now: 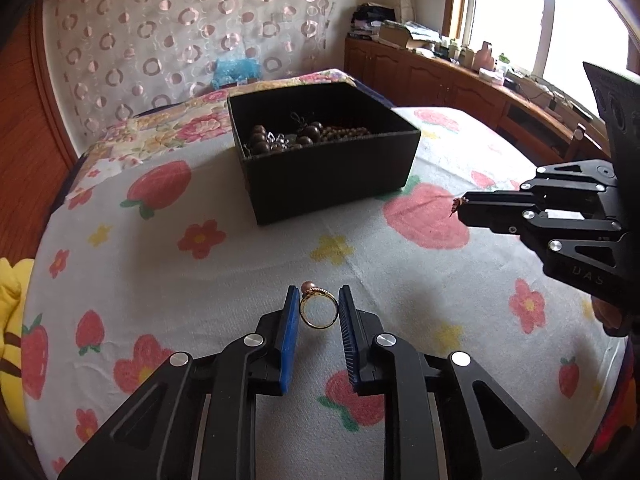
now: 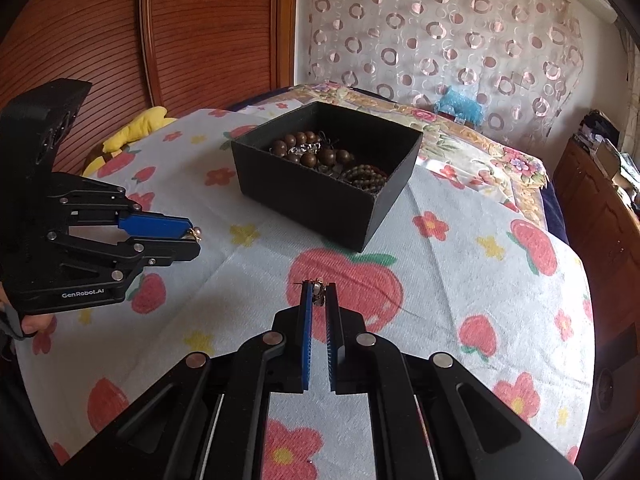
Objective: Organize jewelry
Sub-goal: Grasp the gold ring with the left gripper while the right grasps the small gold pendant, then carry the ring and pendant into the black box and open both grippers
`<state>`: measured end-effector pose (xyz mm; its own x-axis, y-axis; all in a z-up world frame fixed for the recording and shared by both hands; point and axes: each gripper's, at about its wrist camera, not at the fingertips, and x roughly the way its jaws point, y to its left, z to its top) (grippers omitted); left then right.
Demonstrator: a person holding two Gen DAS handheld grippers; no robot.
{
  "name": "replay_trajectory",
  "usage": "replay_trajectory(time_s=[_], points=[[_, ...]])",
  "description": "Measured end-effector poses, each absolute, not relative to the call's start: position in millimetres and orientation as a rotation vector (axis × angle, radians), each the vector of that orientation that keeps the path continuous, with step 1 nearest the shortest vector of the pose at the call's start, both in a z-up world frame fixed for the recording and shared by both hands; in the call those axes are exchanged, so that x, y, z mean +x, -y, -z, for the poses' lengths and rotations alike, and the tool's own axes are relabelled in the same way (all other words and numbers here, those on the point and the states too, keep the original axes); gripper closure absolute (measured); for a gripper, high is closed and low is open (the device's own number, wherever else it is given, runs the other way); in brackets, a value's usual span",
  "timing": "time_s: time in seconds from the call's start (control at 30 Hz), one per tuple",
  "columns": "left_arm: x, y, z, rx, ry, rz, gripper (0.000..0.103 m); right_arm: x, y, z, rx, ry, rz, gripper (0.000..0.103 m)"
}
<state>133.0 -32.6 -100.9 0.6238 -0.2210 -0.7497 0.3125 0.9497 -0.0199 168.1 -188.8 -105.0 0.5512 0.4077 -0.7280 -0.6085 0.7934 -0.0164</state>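
One black open box [image 1: 320, 176] is sitting toward the twelve o'clock end of the fruit-and-flower bedspread [image 1: 224, 280], its four walls standing upright and the cloth lying bare on every side of it, with the widest free stretch reaching from the box down to six o'clock where both tools are working. Inside the box, strands of brown wooden beads [image 2: 320, 152] and some clear crystal pieces are lying in a heap; their number cannot be told. Two grippers are in use. The left gripper [image 1: 319, 304] is grasping one gold ring [image 1: 316, 310] topped with a pinkish pearl, its blue pads [image 1: 290, 336] pressing on the band from both sides, the ring hanging between the tips above the cloth at six o'clock of the box. The right gripper [image 2: 318, 294] is clenching one small dark trinket [image 2: 318, 298] at its tips, at about four o'clock of the box in the left wrist view; what sort of piece it is cannot be told. The bedspread's edge is curving away at three o'clock toward one wooden cabinet row [image 1: 460, 80] beneath the window, and at nine o'clock one yellow plush [image 1: 12, 320] is lying against the edge.
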Motion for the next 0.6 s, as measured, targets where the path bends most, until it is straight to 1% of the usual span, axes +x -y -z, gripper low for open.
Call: replay_trajectory(time_s=[0.37,0.6], points=[[138.5,29.9,62.1,0.077,-0.740,0.289,0.084,201.1,182.2,68.5,-0.209,-0.703,-0.591,0.096],[146.8,27.9,53.2,0.059,-0.709,0.279,0.084,228.8,168.5,61.1,-0.211,-0.688,-0.578,0.096]])
